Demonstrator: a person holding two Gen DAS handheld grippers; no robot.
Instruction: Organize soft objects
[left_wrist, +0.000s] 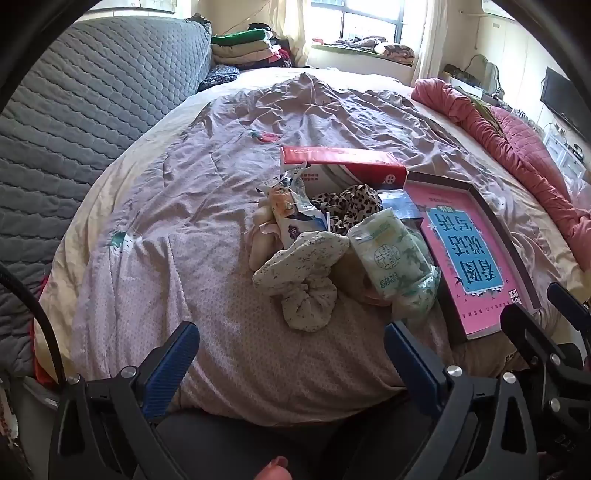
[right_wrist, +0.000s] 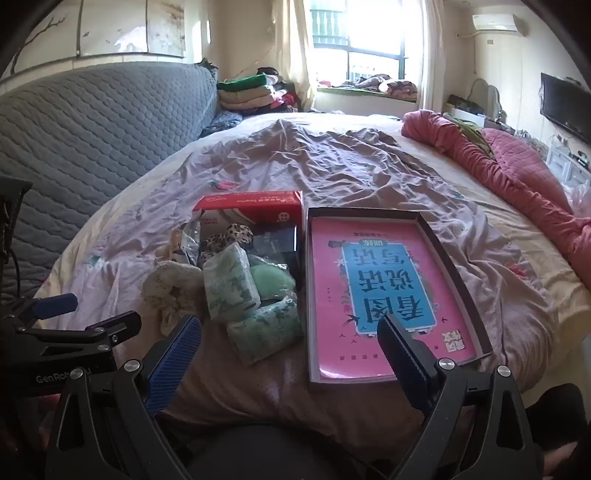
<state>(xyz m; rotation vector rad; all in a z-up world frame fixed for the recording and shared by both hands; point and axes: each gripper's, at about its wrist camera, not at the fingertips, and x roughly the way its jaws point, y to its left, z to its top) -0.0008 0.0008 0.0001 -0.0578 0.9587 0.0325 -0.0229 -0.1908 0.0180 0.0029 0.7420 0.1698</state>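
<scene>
Soft objects (left_wrist: 306, 258), crinkly packets and floral cloth, are heaped on the bed (left_wrist: 184, 221); both ribbed claws (left_wrist: 291, 349) (right_wrist: 288, 338) are held wide, empty.

Just ahead of my left hand-held gripper (left_wrist: 291, 343) a floral scrunchie (left_wrist: 308, 275) is lying crumpled; green-printed tissue packs (right_wrist: 231, 286) are leaning beside it, a leopard-print cloth (left_wrist: 352, 206) is bunching beyond, against an open pink-lined box (right_wrist: 373, 291).

Bed (right_wrist: 369, 177) with rumpled pink quilt bears a red box (right_wrist: 251, 206), an open pink-lined box (right_wrist: 380, 295), heaped soft packets (right_wrist: 229, 288), and a bunched red blanket (right_wrist: 517, 184).
</scene>
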